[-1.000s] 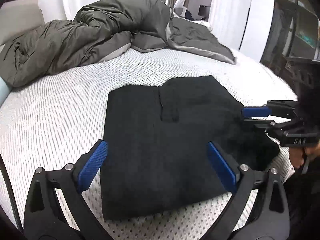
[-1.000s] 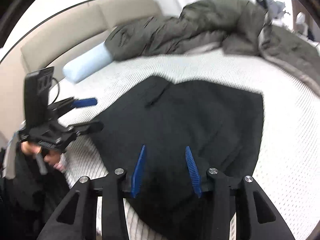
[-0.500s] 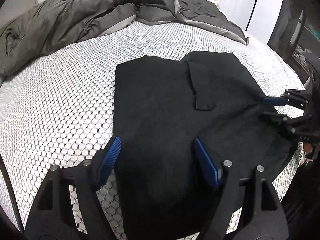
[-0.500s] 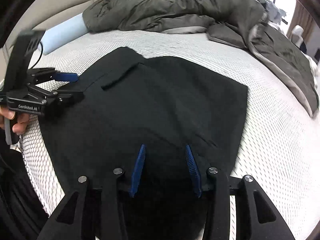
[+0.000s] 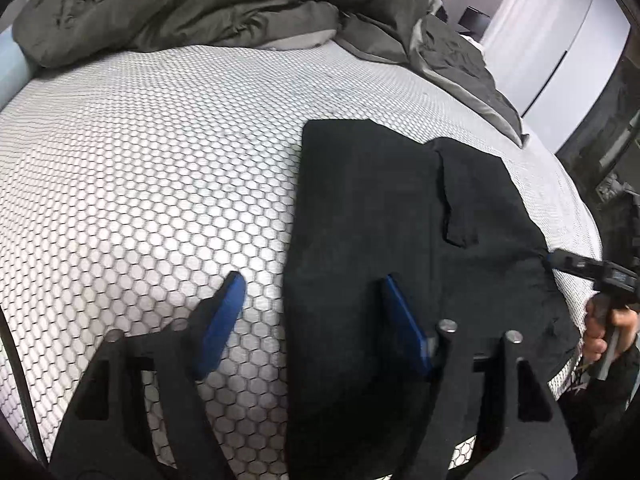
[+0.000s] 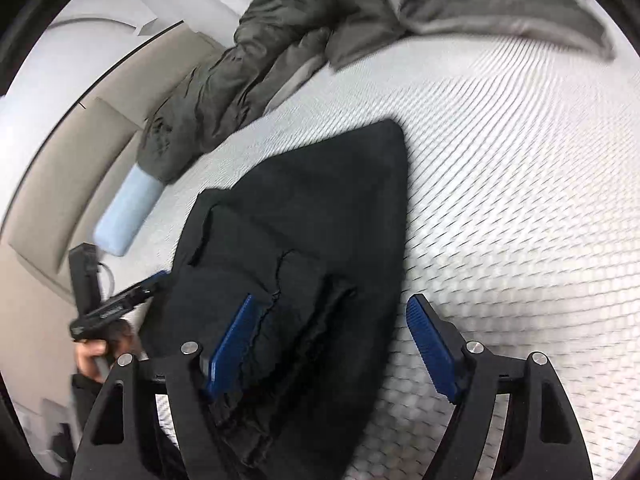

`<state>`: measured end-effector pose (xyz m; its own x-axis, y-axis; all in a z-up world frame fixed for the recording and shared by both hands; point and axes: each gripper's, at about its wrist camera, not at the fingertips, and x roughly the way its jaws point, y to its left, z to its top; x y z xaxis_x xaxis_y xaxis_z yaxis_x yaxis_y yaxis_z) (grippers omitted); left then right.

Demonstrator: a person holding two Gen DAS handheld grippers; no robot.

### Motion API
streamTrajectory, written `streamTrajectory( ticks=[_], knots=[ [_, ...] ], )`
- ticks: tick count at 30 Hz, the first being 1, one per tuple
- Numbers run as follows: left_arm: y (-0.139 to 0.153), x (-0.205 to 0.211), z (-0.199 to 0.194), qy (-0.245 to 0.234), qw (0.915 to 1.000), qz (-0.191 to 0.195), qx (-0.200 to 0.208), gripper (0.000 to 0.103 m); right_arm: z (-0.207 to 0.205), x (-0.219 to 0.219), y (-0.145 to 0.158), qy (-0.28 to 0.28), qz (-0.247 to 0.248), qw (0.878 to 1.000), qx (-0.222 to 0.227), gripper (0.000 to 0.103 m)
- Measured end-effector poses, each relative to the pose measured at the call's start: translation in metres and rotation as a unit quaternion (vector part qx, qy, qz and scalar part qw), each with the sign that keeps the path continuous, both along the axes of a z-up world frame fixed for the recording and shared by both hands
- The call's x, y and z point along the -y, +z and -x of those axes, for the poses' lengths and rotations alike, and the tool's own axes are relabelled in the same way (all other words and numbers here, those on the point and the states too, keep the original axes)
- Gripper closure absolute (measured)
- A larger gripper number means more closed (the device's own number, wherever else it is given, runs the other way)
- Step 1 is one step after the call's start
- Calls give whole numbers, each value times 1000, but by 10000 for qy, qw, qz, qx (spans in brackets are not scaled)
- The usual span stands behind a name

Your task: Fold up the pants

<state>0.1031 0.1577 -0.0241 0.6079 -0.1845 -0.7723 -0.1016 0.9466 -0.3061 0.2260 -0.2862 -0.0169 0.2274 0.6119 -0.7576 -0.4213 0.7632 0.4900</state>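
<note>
Black pants (image 5: 372,216) lie folded flat on the white honeycomb-patterned mattress (image 5: 140,168). My left gripper (image 5: 312,292) hangs low over their left edge. Its jaws are closing, with that edge between the blue pads (image 5: 222,320), which do not press on it. In the right wrist view the pants (image 6: 320,208) show bunched layers near the camera. My right gripper (image 6: 332,300) straddles their other side edge, one pad over the cloth and one over the mattress. Its jaws are opening. Each view shows the other gripper at the opposite edge: the right gripper (image 5: 576,268) and the left gripper (image 6: 120,304).
A rumpled grey duvet (image 5: 224,4) is heaped along the far side of the bed. A pale blue bolster (image 6: 128,212) lies against the beige headboard (image 6: 80,152). A hand (image 5: 600,332) holds the right gripper past the mattress edge. White wardrobe doors (image 5: 560,60) stand beyond.
Both grippers dropped closer to the pants and rolled, each shifting out to a side edge. The left jaws narrowed; the right jaws spread from narrow to wide.
</note>
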Motion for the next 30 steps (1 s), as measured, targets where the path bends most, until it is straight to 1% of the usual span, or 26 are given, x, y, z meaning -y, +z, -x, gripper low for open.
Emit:
streamTrajectory(
  ticks=[1,2,3,4,5,7,8,9,10,11,13,14,15,16,17,18,19,20,22,23,24,25,26,28,29,30],
  knots=[
    [0,1,0,-53,9999,94,2,56,-2,-6,-4,-12,177,9998,53,34],
    [1,2,0,-117,9997,193,9,58,-3,-14,-4,21,293,9994,162,48],
    [2,4,0,-108,9999,118,52,60,-1,-14,-3,15,276,9993,241,52],
    [4,7,0,-123,9999,33,106,64,1,-14,3,-11,197,9991,365,63],
    [7,11,-2,-111,9997,-60,193,64,-1,-16,10,-29,135,9983,569,70],
    [6,18,-8,-54,9995,-205,242,64,-6,-17,15,-136,237,9972,700,70],
    [4,20,-10,-49,9995,-252,200,63,-10,-16,12,-195,445,9963,708,68],
    [4,22,-11,-33,9994,-301,185,63,-10,-17,10,-227,646,9952,695,62],
    [5,22,-10,3,9992,-347,199,62,-9,-16,9,-285,801,9942,666,51],
    [7,22,-7,18,9991,-371,207,61,-6,-13,13,-368,861,9936,635,46],
    [11,20,2,65,9990,-407,195,59,8,-7,24,-361,869,9929,730,46],
    [13,19,9,78,9991,-365,197,57,22,-2,33,-298,808,9926,861,46],
    [14,17,16,71,9993,-310,207,51,34,2,39,-208,668,9934,912,46],
    [14,17,23,35,9994,-264,211,48,46,6,43,-64,459,9951,872,45],
    [13,19,28,-20,9994,-278,197,47,56,8,44,171,200,9969,743,43],
    [11,22,31,-62,9992,-341,174,46,62,8,42,314,85,9973,659,41],
    [10,24,33,-64,9991,-389,159,46,66,5,37,415,119,9975,554,38],
    [9,25,35,-58,9990,-427,145,46,67,2,27,470,294,9978,373,37],
    [7,26,36,-52,9990,-434,117,46,65,-4,14,505,232,9984,143,38],
    [7,26,34,-44,9991,-412,118,46,63,-7,11,498,202,9985,89,39],
    [6,25,32,-36,9991,-404,113,46,61,-8,11,466,180,9987,87,45],
    [6,25,31,-29,9991,-418,105,45,61,-10,13,465,180,9987,115,55],
    [5,24,30,-40,9990,-427,104,45,62,-12,18,491,207,9983,228,67],
    [6,23,28,-49,9990,-430,123,45,68,-15,31,558,126,9970,512,85],
    [7,23,29,-59,9990,-425,131,45,75,-9,42,629,68,9956,697,88],
    [8,24,30,-63,9989,-442,159,45,81,-13,48,689,44,9946,779,88]
  ],
)
